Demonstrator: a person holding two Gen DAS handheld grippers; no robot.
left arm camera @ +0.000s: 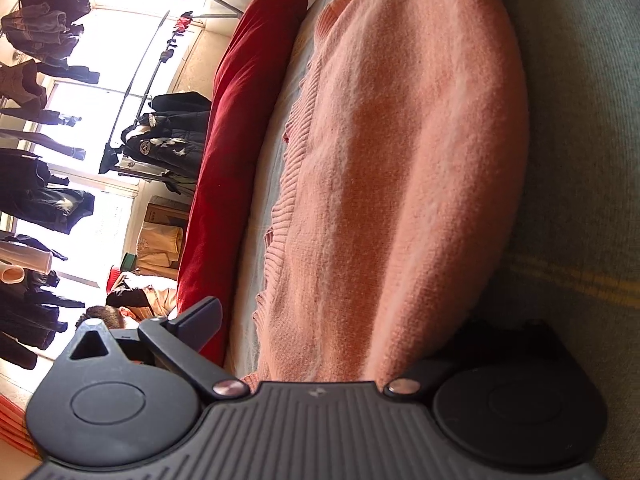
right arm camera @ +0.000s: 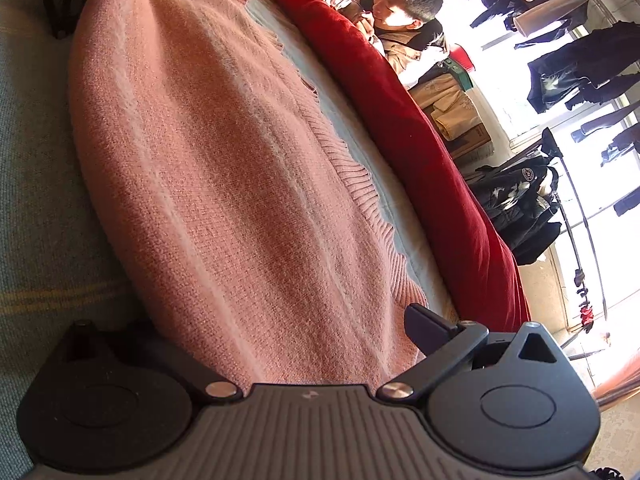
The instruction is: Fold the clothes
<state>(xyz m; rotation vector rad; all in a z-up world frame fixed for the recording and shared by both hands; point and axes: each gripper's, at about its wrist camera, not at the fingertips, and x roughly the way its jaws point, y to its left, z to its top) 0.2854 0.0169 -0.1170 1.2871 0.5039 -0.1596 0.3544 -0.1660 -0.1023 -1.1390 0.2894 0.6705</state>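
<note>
One bed point(left arm camera: 580, 160) is seen, with a grey-green cover. One pink knitted sweater point(left arm camera: 400, 160) is spread flat on the bed, and it fills the middle of both views. One long red blanket point(left arm camera: 240, 120) is rolled along the far side of the bed, beyond the sweater's ribbed edge.

The left claw point(left arm camera: 316, 344) is held wide open, and the sweater's end lies between its two fingers. One finger is lifted above the cloth and the other is hidden under the sweater's edge. The right claw point(right arm camera: 288, 336) is also spread wide over the other end of the sweater, with the cloth running in between its fingers. A firm grip cannot be told in either view.

Past the red blanket, one person point(right arm camera: 408, 20) in a tan coat is seen. Many dark clothes point(left arm camera: 36, 184) are hung by the bright window.
</note>
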